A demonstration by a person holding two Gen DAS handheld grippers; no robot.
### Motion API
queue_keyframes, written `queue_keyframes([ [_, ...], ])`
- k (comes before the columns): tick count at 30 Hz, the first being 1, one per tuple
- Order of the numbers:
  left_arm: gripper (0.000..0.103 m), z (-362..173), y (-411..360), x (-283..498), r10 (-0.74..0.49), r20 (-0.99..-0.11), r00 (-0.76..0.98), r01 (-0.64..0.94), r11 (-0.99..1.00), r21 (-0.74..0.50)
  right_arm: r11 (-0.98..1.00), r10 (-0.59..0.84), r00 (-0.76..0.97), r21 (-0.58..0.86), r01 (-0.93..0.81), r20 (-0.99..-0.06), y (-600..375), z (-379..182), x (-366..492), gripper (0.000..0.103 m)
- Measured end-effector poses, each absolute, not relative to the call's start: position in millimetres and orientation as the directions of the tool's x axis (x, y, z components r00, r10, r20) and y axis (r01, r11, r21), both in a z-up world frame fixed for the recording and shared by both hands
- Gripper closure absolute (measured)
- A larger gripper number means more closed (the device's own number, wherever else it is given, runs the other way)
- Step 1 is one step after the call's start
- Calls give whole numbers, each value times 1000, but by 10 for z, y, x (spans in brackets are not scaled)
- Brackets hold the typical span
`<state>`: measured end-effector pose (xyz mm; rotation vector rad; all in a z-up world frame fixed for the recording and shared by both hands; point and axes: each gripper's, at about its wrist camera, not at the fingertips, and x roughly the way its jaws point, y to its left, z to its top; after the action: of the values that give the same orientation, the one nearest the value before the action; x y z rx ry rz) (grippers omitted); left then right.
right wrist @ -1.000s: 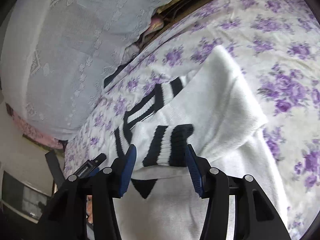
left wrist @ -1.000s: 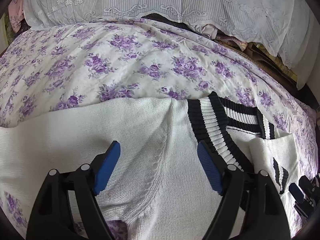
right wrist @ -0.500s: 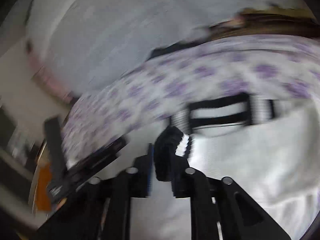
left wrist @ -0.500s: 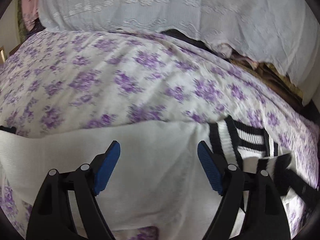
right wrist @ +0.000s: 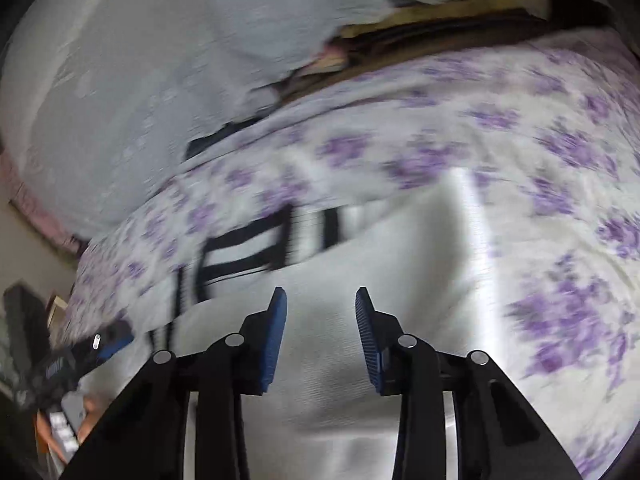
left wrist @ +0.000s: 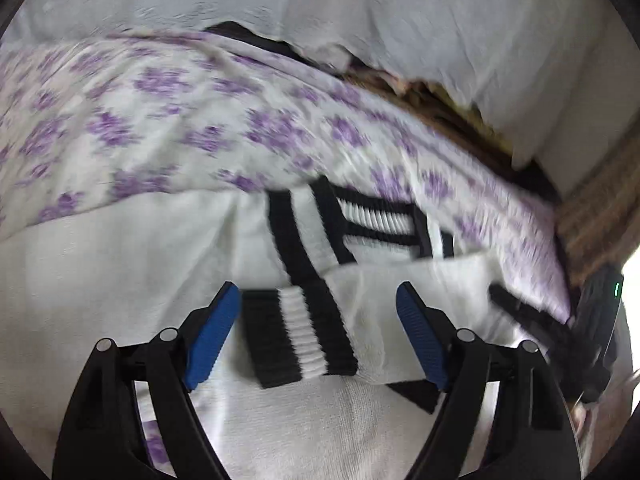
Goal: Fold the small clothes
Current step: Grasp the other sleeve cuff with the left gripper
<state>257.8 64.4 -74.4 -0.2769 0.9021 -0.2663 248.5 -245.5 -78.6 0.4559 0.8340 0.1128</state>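
A small white knitted sweater (left wrist: 100, 264) with black-and-white striped collar (left wrist: 372, 220) lies on the flowered bed. One sleeve lies folded across its chest, and its striped cuff (left wrist: 296, 332) rests between the jaws of my left gripper (left wrist: 318, 334), which is open and just above it. In the right wrist view my right gripper (right wrist: 320, 328) is open and empty above the sweater's white body (right wrist: 400, 248), with the striped collar (right wrist: 256, 240) ahead to the left. The right gripper also shows at the right edge of the left wrist view (left wrist: 560, 328).
The bedspread (left wrist: 160, 120) with purple flowers lies all around the sweater. White lace-covered pillows (left wrist: 360, 8) stand at the far edge, with dark folded things under them. The left gripper shows at the lower left of the right wrist view (right wrist: 76, 352).
The right gripper carried the striped cuff across the sweater, let it go and opened. The left gripper swung right, so the cuff now lies between its jaws.
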Motion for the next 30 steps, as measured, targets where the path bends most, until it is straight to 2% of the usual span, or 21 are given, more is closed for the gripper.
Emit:
queue_keyframes([
  [1, 19, -851, 548, 2611, -298, -761, 577, 108, 951, -290, 888, 246, 666, 439, 136, -704, -2613, -903, 2509, 75],
  [2, 19, -1023, 476, 2681, -247, -806, 538, 87, 967, -239, 870, 250, 658, 464, 171, -710, -2748, -1034, 2551, 102],
  [4, 18, -1079, 388, 2675, -207, -807, 554, 104, 978, -179, 799, 324, 669, 572, 184, -669, -2961, -1178, 2536, 103],
  [5, 18, -1050, 338, 2654, -179, -809, 560, 111, 984, -141, 790, 328, 669, 582, 192, -667, -2994, -1166, 2525, 103],
  [7, 18, -996, 322, 2613, -170, -800, 576, 103, 985, -136, 815, 272, 692, 542, 203, -669, -2952, -1028, 2497, 99],
  [9, 17, -905, 352, 2575, -228, -773, 593, 120, 973, -195, 838, 278, 717, 526, 145, -640, -2874, -864, 2547, 97],
  [11, 12, -854, 356, 2541, -251, -748, 614, 133, 967, -216, 872, 248, 722, 473, 124, -646, -2815, -745, 2692, 96],
  [14, 10, -1095, 321, 2702, -204, -814, 545, 112, 979, -170, 882, 208, 678, 435, 182, -705, -2893, -864, 3014, 92],
  [15, 7, -1144, 308, 2728, -200, -821, 534, 120, 980, -160, 874, 193, 648, 429, 228, -737, -3001, -968, 3076, 102],
  [17, 7, -1081, 233, 2679, -175, -809, 560, 141, 983, -115, 811, 255, 667, 530, 246, -700, -3167, -1093, 3032, 103],
  [19, 8, -1047, 251, 2658, -178, -805, 566, 132, 983, -125, 807, 256, 691, 543, 233, -677, -3161, -957, 2800, 97],
  [21, 8, -948, 340, 2620, -234, -782, 578, 119, 972, -203, 832, 289, 714, 536, 141, -638, -3051, -794, 2472, 94],
  [22, 8, -906, 374, 2601, -268, -768, 582, 121, 962, -244, 845, 307, 711, 525, 103, -633, -2993, -756, 2306, 88],
  [23, 8, -888, 385, 2605, -292, -764, 576, 126, 955, -270, 852, 317, 704, 517, 84, -636, -2937, -764, 2185, 72],
  [24, 8, -915, 383, 2621, -292, -774, 562, 126, 955, -269, 855, 323, 689, 512, 81, -648, -2914, -824, 2080, 62],
  [25, 8, -1012, 358, 2664, -271, -801, 534, 114, 962, -249, 857, 331, 666, 508, 85, -669, -2893, -942, 2015, 62],
  [26, 8, -1116, 324, 2683, -241, -826, 510, 111, 970, -215, 862, 329, 678, 502, 67, -657, -2868, -1014, 2000, 67],
  [28, 8, -1046, 218, 2563, -165, -817, 553, 122, 986, -116, 856, 311, 700, 509, 87, -643, -2913, -987, 1953, 75],
  [29, 8, -987, 228, 2491, -167, -811, 561, 114, 986, -124, 853, 300, 716, 514, 95, -630, -2936, -915, 1901, 74],
  [30, 8, -923, 275, 2402, -179, -800, 572, 103, 984, -146, 862, 276, 750, 500, 83, -601, -2935, -811, 1807, 65],
])
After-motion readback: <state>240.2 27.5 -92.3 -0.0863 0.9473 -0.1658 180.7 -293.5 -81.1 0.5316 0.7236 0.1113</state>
